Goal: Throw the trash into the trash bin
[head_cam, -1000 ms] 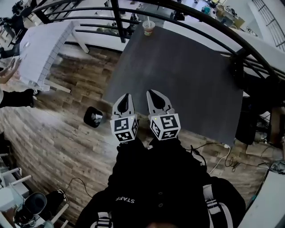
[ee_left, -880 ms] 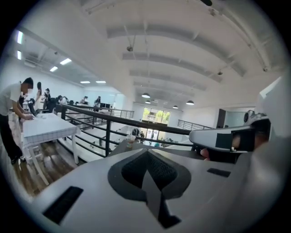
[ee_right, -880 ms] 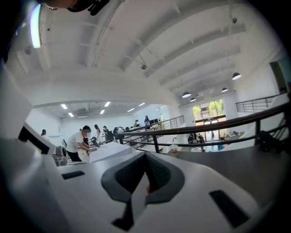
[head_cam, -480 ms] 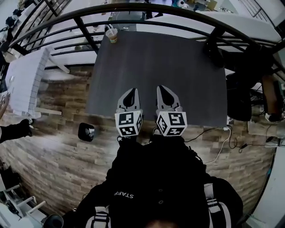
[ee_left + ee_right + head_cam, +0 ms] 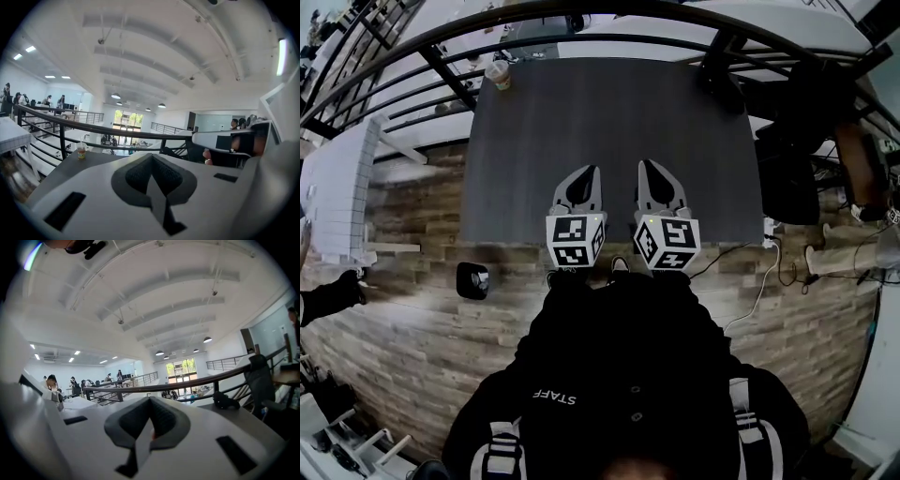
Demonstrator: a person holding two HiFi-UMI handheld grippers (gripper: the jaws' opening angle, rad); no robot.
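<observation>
A plastic cup with a lid and straw (image 5: 498,73) stands at the far left corner of the dark grey table (image 5: 609,131); the left gripper view also shows the cup (image 5: 81,151). A small black trash bin (image 5: 472,280) sits on the wood floor left of the table's near edge. My left gripper (image 5: 584,178) and right gripper (image 5: 652,173) are side by side over the near part of the table, pointing at its far side. The left gripper (image 5: 152,157) and the right gripper (image 5: 151,399) are each shut, with nothing between the jaws.
A curved black railing (image 5: 581,23) runs behind the table. A black object (image 5: 225,401) lies at the table's far right corner. A dark chair (image 5: 787,178) and cables (image 5: 764,281) are to the right. A white table (image 5: 337,187) stands at left.
The view has swung so the table now lies straight ahead. Both grippers have moved from beside its corner to over its near part, still shut. The bin has slid left in the view.
</observation>
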